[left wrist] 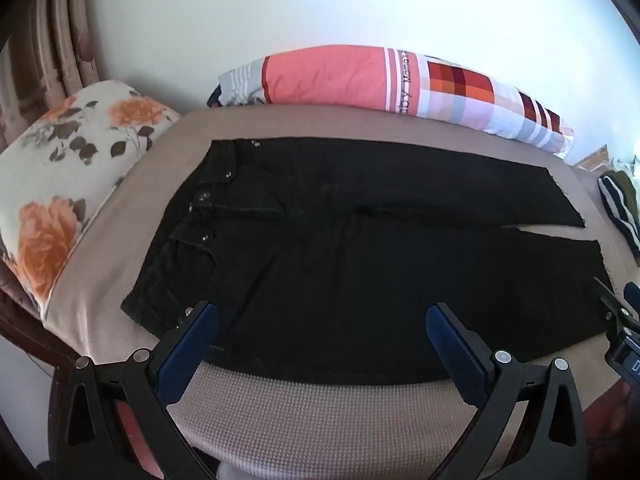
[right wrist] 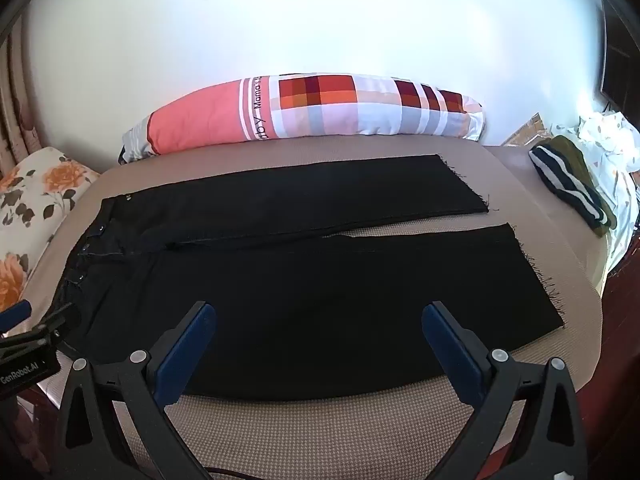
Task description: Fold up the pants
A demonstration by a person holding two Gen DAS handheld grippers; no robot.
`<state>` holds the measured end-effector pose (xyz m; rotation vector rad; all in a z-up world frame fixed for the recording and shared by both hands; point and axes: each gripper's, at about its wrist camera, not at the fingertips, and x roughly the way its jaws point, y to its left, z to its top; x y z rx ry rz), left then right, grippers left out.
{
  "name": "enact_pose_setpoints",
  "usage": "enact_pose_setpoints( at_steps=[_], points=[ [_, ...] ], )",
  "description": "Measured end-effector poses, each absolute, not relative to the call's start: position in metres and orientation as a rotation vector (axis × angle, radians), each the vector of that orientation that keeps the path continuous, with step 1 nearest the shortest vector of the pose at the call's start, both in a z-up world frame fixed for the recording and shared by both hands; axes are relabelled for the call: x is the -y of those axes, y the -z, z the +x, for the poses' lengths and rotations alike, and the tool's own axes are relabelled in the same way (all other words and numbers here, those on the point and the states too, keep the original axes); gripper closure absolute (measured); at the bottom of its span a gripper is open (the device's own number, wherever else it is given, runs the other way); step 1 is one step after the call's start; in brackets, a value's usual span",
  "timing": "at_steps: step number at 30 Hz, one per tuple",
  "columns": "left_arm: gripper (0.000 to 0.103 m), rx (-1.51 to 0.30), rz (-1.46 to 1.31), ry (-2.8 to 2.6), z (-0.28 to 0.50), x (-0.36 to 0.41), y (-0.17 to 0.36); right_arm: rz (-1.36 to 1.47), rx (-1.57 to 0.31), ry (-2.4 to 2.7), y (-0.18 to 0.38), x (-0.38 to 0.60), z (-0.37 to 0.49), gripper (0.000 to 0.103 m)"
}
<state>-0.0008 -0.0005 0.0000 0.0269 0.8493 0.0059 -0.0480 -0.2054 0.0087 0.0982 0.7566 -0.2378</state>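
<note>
Our left gripper and right gripper both stood wide apart with nothing between the pads, hovering over the near edge of the black pants. The pants lay flat, legs spread side by side, waistband to the left, on a beige textured mattress. Behind them we saw a patchwork bolster against the white wall, a floral pillow at left, and folded striped clothes at right.

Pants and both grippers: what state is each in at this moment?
Black pants: spread flat on the bed, unfolded, legs side by side, slightly apart at the hems.
Left gripper: open, above the near leg, holding nothing.
Right gripper: open, holding nothing.
</note>
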Motion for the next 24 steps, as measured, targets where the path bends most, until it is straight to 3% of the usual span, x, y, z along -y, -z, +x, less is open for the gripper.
enact_pose_setpoints(
  at_steps=[9,24],
  points=[
    [0.0,-0.912,-0.018,0.021,-0.004,-0.008,0.025,0.109,-0.76,0.232,-0.004,0.201,-0.052,0.0],
    [0.0,-0.912,-0.001,0.006,-0.004,-0.003,0.013,0.124,-0.78,0.241,0.001,0.199,-0.051,0.0]
  ],
)
